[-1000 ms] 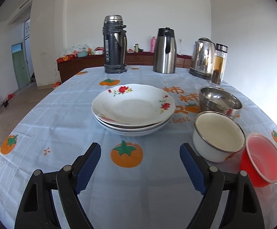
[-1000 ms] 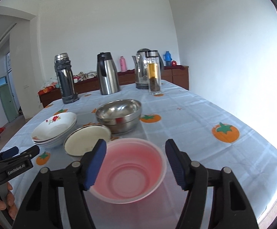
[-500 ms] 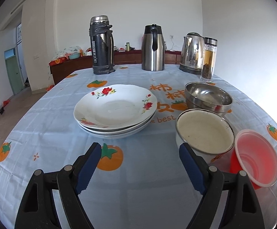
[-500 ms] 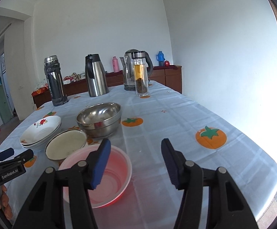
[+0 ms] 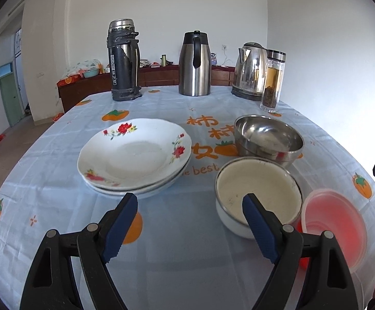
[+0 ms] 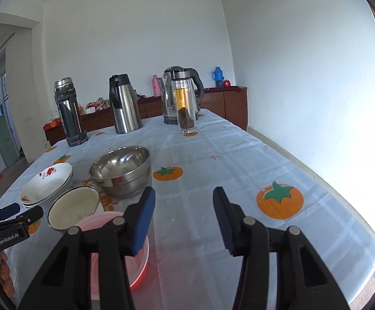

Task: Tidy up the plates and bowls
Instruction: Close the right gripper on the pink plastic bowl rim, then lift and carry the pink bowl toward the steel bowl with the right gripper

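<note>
A stack of white flowered plates (image 5: pixel 135 155) sits left of centre on the tomato-print tablecloth (image 5: pixel 58 193). To its right stand a steel bowl (image 5: pixel 268 137), a white enamel bowl (image 5: pixel 258 191) and a red plastic bowl (image 5: pixel 334 224). My left gripper (image 5: pixel 189 201) is open over bare cloth between the plates and the enamel bowl, its right finger in front of that bowl. My right gripper (image 6: pixel 183 196) holds nothing and its jaws are closing. The red bowl (image 6: pixel 102 219) lies on the table to its left, partly hidden by its left finger. The plates (image 6: pixel 48 186) and the steel bowl (image 6: pixel 120 170) lie beyond.
A dark thermos (image 5: pixel 122 62), a steel jug (image 5: pixel 195 64), a kettle (image 5: pixel 249 69) and a glass tea bottle (image 5: pixel 273 82) stand along the far end. A wooden sideboard (image 6: pixel 228 103) is behind the table. A hand (image 6: pixel 4 271) holds the left gripper (image 6: pixel 6 214).
My right gripper has slid right off the red bowl, which stays on the table, and its jaws have narrowed. My left gripper has shifted right, toward the enamel bowl.
</note>
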Demonstrator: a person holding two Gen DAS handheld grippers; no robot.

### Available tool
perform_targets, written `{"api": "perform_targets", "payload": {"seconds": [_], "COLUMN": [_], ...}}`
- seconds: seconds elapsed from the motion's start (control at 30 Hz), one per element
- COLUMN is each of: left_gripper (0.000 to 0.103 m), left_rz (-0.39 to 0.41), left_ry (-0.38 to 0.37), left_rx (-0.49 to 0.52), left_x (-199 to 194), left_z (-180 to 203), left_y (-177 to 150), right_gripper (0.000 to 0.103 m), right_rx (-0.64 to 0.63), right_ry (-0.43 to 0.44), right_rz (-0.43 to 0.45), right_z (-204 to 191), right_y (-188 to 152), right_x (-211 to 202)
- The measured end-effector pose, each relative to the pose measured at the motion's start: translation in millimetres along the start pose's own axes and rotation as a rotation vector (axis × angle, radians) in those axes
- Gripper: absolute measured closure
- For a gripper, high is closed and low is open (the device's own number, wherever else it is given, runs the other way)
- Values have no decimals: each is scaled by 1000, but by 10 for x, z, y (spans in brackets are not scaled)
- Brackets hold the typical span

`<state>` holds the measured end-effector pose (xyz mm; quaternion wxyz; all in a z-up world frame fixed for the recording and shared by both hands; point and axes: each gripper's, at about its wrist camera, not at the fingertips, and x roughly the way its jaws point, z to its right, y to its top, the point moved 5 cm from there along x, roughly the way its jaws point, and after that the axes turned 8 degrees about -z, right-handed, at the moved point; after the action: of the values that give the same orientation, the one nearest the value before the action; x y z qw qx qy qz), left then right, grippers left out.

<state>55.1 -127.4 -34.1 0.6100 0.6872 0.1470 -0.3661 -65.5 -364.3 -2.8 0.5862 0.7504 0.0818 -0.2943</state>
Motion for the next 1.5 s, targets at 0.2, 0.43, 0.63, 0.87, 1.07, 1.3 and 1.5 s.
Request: {"api": "perform_targets", "payload": {"seconds": [0.2,0.43,0.63,0.87,1.07,1.3,1.5], "left_gripper": [27,27,31,44,52,54,65], "left_rz": [-14,-13,-50,-85,-129,-132,-163], "left_ry": [-37,-40,-103,-173,-279,-299,-358], "left_rx": [8,0,14,68,105,170,136], "left_x": [88,141,129,29,-82,-170,-200], "left_z": [35,9,105,294,535,791,808], "left_y": [270,331,177,-1,-170,-286,-345], "right_gripper": [56,56,57,61,61,65,83], "right_rx": [-52,-28,-68,-29,-13,-30,-22], "right_ry": [52,119,158,228,324,306,320], "right_rz": [-15,-57,-123,-180,-259,-301,-339], "right_z": [-30,-18,-113,-82,-190,-240,-294], "right_y": [285,361,121,-72,-267,-428,-532], "right_x": [169,280,298,243,240,256,291]}}
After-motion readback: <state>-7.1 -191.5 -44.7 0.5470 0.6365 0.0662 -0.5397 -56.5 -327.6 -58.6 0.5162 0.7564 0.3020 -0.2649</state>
